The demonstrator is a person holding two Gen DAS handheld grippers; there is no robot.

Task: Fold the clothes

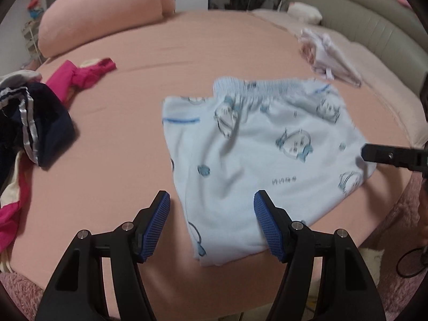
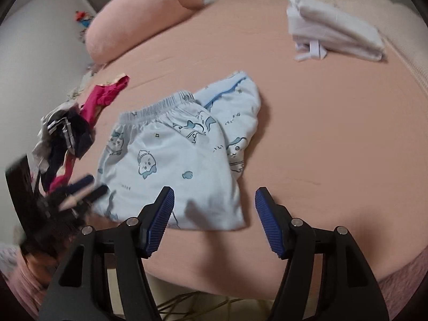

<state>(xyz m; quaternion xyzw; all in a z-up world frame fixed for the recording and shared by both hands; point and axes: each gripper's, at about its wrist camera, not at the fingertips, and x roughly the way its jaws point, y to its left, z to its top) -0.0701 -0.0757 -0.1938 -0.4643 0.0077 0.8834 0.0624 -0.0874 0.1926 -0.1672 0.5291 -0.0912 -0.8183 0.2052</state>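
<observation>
The light-blue pants (image 1: pixel 256 144) lie folded over on the pink bed sheet (image 1: pixel 133 123), elastic waistband at the far edge, little cartoon animals printed all over. The left gripper (image 1: pixel 211 206) hangs above the near corner of the fabric with its jaws spread wide — blue pads apart, nothing pinched, the cloth simply lying on the sheet below them. Over on the other side, the right gripper (image 2: pixel 214 203) hovers at the near right corner of the pants, jaws parted too and holding nothing; in the left wrist view its black tip reaches in at the right edge, just at the side of the garment.

Beyond the pants, towards the far right, a folded white garment (image 2: pixel 331 34) sits well apart. On the left, a jumble of clothes waits — a dark navy piece with silver stripes (image 1: pixel 34 123) and a bright pink one (image 1: pixel 85 73). A big pink pillow (image 1: pixel 107 16) rests at the far left of the bed.
</observation>
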